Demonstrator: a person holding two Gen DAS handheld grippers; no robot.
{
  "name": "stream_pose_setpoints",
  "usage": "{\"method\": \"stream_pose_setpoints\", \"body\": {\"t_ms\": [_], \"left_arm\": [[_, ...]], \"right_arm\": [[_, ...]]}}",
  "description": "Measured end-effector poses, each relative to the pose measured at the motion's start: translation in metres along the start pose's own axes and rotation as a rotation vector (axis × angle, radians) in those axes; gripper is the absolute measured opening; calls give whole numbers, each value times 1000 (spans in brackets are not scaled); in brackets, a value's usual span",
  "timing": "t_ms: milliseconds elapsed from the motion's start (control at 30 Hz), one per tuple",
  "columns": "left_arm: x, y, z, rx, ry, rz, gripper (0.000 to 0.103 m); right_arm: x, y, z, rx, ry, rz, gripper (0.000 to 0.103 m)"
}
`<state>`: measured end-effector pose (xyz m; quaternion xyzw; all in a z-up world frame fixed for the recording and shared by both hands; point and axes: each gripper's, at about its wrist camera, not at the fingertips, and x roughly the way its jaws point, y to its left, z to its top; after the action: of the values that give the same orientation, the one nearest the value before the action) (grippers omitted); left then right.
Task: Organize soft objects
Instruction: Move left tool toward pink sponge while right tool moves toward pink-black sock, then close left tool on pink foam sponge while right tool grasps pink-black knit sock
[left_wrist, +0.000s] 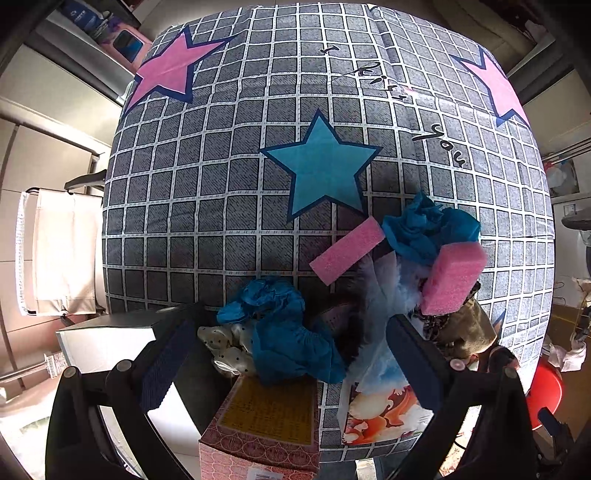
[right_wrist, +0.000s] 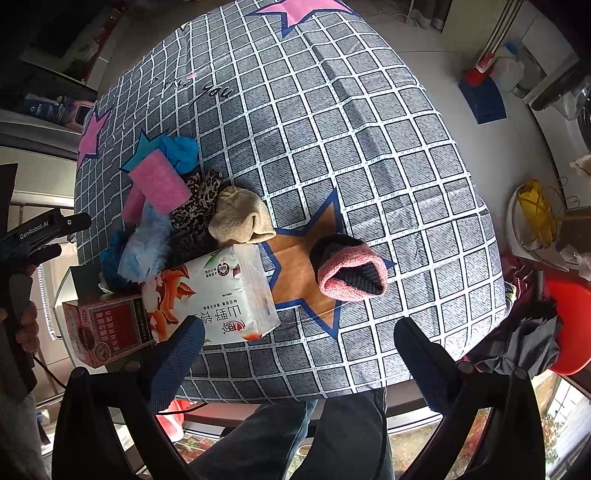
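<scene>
A pile of soft things lies on the checked cloth (left_wrist: 207, 184). In the left wrist view, two pink sponges (left_wrist: 351, 250) (left_wrist: 452, 277), crumpled blue cloths (left_wrist: 291, 332) (left_wrist: 428, 229), a dotted white cloth (left_wrist: 227, 345) and a light blue fluffy piece (left_wrist: 388, 295) lie above my open left gripper (left_wrist: 291, 365). In the right wrist view, a beige sock (right_wrist: 240, 216), a leopard-print cloth (right_wrist: 199, 206) and a pink-and-dark sock (right_wrist: 351, 271) lie ahead of my open right gripper (right_wrist: 299, 365). A tissue pack (right_wrist: 221, 295) sits by its left finger.
A red patterned box (right_wrist: 105, 332) (left_wrist: 266, 424) stands at the table's near edge beside the tissue pack (left_wrist: 384, 413). A grey box (left_wrist: 107, 343) sits left of it. A red stool (right_wrist: 569, 325) and a person's legs (right_wrist: 332, 435) are below the edge.
</scene>
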<state>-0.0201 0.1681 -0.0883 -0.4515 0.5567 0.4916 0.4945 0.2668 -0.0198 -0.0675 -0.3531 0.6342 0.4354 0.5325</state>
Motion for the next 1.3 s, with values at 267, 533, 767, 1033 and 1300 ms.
{"method": "stream_pose_setpoints", "body": {"t_ms": [267,533,767,1033,1300], "left_arm": [[55,-21,36,92,125,113,103],[72,-7,63,37,53,222,103],[52,19,75,-1,-30,84,103],[78,-26,62,206,61,65,103],[104,-35,66,226,112,71,103]], "right_arm": [[9,-8,9,17,27,12,103],[20,-11,16,28,60,17,103],[25,-18,21,48,67,24,103],[41,-25,32,33,40,-2,103],[83,-29,40,9,87,-69,103]]}}
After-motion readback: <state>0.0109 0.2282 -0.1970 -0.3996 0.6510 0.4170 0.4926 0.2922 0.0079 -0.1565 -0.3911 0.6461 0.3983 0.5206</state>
